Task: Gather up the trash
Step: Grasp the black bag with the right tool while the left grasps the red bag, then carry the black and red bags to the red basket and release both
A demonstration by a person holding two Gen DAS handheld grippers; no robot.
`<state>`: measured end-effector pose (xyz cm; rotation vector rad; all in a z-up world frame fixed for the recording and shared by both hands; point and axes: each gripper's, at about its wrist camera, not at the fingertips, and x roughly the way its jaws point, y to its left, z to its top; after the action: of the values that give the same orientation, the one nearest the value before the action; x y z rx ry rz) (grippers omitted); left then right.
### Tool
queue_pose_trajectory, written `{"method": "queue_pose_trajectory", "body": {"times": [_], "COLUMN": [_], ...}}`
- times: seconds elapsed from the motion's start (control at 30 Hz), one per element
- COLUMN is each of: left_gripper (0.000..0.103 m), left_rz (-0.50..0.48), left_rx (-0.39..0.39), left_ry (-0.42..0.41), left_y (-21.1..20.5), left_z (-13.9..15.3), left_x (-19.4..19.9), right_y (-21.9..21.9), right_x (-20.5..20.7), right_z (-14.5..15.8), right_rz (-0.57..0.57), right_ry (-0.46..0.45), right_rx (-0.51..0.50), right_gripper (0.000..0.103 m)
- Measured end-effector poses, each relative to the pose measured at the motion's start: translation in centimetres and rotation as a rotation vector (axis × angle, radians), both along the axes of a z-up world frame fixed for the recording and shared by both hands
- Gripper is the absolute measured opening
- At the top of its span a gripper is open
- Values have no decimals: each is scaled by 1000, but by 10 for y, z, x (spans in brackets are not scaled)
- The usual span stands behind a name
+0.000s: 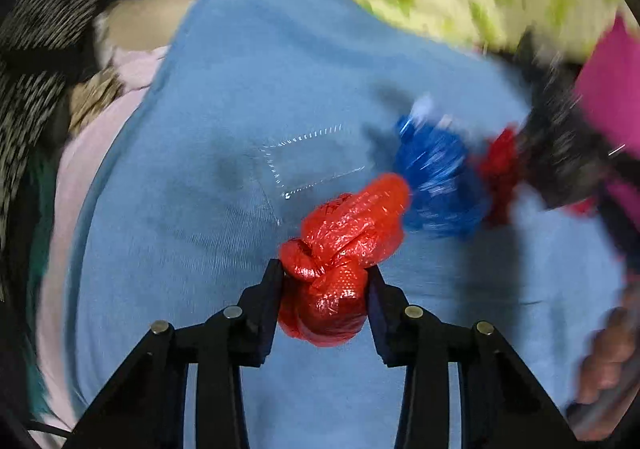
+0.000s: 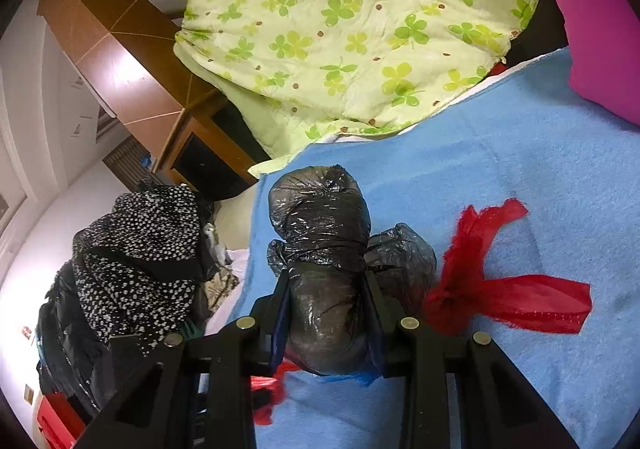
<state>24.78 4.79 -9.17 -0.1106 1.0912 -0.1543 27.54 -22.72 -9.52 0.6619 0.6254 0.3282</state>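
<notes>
A knotted red plastic bag (image 1: 340, 261) sits between the fingers of my left gripper (image 1: 325, 279), whose pads press on it from both sides just above the blue blanket (image 1: 240, 69). To its right lie a crumpled blue bag (image 1: 436, 177) and a blurred red scrap (image 1: 500, 165). A clear plastic wrapper (image 1: 312, 161) lies flat on the blanket ahead. My right gripper (image 2: 326, 281) is shut on a tied black plastic bag bundle (image 2: 320, 221), with red bag strips (image 2: 492, 285) trailing off to its right over the blue blanket (image 2: 540, 169).
A green clover-print quilt (image 2: 340, 29) lies at the far side and a pink cushion (image 2: 592, 21) at the right. Black-and-white speckled clothes (image 2: 140, 249) are piled at the left edge, with a wooden cabinet (image 2: 120, 61) behind. A hand (image 1: 608, 361) shows at the lower right.
</notes>
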Motion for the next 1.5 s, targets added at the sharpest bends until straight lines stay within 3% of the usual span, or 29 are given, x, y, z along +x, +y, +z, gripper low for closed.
{"method": "queue_pose_trajectory", "body": {"times": [0.1, 0.2, 0.3, 0.5, 0.77, 1.1, 1.5], "left_gripper": [41, 41, 41, 41, 41, 41, 41], "left_rz": [54, 96, 89, 27, -108, -253, -372], "left_rx": [-114, -164, -209, -207, -203, -199, -187], "left_ry": [-24, -29, -45, -123, -160, -198, -201], "left_y": [17, 27, 33, 3, -53, -124, -180], "left_z": [23, 39, 61, 103, 138, 164, 167], "left_x": [-52, -97, -135, -192, -238, -288, -315], "right_y": [2, 7, 16, 4, -50, -121, -179], "right_x": [-14, -52, -99, -189, -284, -356, -429], "right_z": [17, 35, 49, 90, 140, 135, 130], "right_rz": [-11, -29, -23, -47, -164, -325, -498], "right_ry": [-31, -81, -104, -163, -261, -251, -257], "right_rx": [11, 77, 77, 52, 74, 105, 112], "right_gripper": [35, 35, 35, 35, 35, 35, 35]}}
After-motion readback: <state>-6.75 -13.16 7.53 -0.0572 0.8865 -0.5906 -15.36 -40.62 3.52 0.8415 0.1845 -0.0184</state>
